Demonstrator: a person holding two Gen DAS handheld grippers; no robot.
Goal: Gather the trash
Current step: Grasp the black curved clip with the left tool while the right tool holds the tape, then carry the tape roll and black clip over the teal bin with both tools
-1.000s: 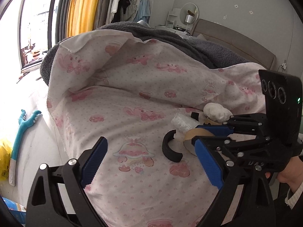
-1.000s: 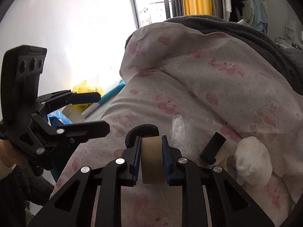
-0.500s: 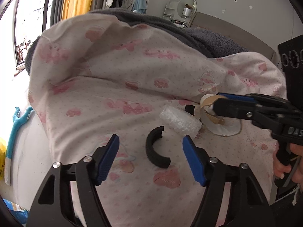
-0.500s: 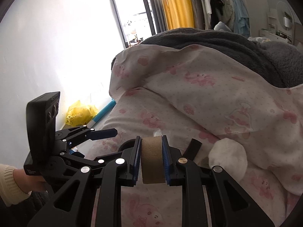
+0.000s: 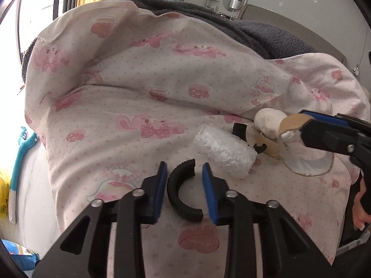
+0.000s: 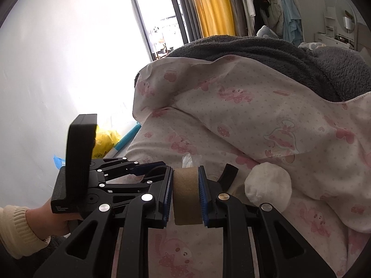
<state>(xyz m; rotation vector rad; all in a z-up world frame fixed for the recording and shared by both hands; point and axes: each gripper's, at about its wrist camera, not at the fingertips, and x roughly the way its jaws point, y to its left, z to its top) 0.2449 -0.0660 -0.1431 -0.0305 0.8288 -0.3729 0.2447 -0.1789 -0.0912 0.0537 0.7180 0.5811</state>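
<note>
A black curved plastic piece (image 5: 179,191) lies on the pink-patterned bed sheet (image 5: 139,120). My left gripper (image 5: 184,188) straddles it, jaws a little wider than the piece; whether the pads touch it I cannot tell. My right gripper (image 6: 185,194) is shut on a brown cardboard tape core (image 6: 186,197) and holds it above the bed; it also shows in the left wrist view (image 5: 293,122). A crumpled clear plastic wrap (image 5: 223,154), a white wad (image 5: 269,119), a small black piece (image 5: 240,131) and a cardboard ring (image 5: 270,144) lie beyond.
A grey blanket (image 5: 266,34) is heaped behind the folded quilt. A clear round film (image 5: 306,165) lies at the right. On the floor to the left lie a blue toy (image 5: 20,153) and a yellow bag (image 6: 104,142). The white wall (image 6: 46,81) stands left.
My left gripper has moved forward over the black curved piece and narrowed its jaws around it. My right gripper has lifted the tape core up off the bed.
</note>
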